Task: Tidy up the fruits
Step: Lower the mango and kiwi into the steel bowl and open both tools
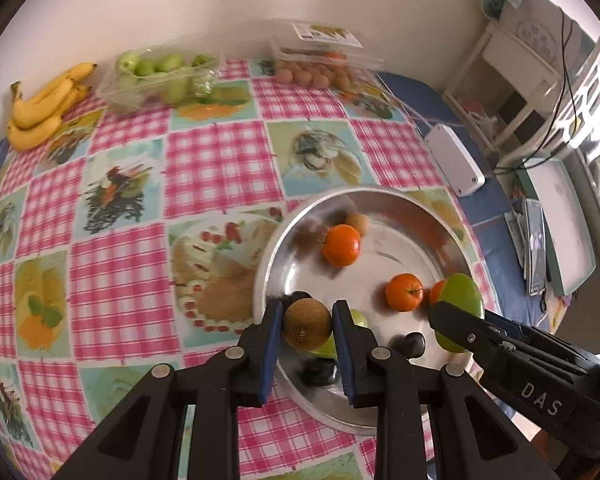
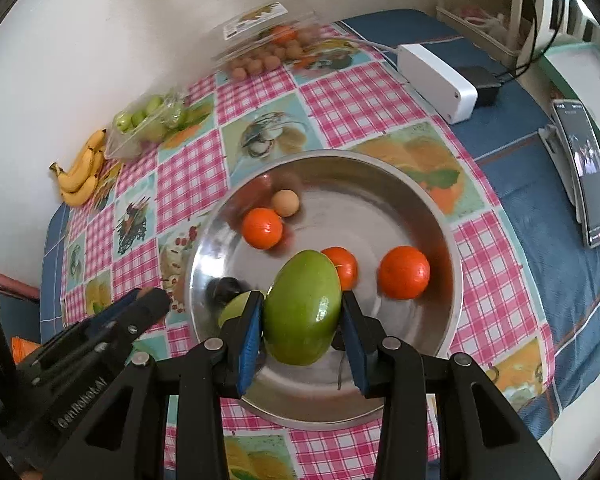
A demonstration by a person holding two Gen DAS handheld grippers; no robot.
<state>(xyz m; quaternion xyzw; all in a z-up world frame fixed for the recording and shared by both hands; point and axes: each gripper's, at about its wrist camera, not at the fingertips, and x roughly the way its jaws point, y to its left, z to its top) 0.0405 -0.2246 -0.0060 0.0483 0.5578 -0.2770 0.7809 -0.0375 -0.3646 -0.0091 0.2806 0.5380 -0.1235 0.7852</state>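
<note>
Two grippers: each is clamped on a fruit over the same metal bowl.

Left wrist view
- Left gripper (image 1: 307, 330): blue pads grasp a brown kiwi (image 1: 306, 325) above the near rim of the metal bowl (image 1: 404, 204).
- Right gripper (image 1: 456, 322): comes in from the right, its black finger lying across a green mango (image 1: 462, 292).
- Bowl contents: two oranges (image 1: 341, 245) in plain sight, a third partly behind the mango, a small tan fruit (image 1: 357, 220) at the back, and dark fruits (image 1: 409, 345) near the front.
- Table back: bananas (image 1: 44, 106), a clear tray of green fruits (image 1: 158, 76) and an open clear box of small brown fruits (image 1: 312, 72) by the wall.
- Tablecloth (image 1: 216, 168): pink check with fruit pictures.

Right wrist view
- Right gripper (image 2: 302, 316): clenched on the mango (image 2: 302, 308), which is tilted and held over the bowl (image 2: 380, 184).
- Left gripper (image 2: 148, 304): one finger shows at the left; its grip is not visible here.
- Bowl contents: three oranges (image 2: 404, 272), the tan fruit (image 2: 285, 202), a dark fruit (image 2: 224, 288).
- Right side: white box (image 2: 436, 76) and a phone (image 2: 588, 172) on blue cloth.
</note>
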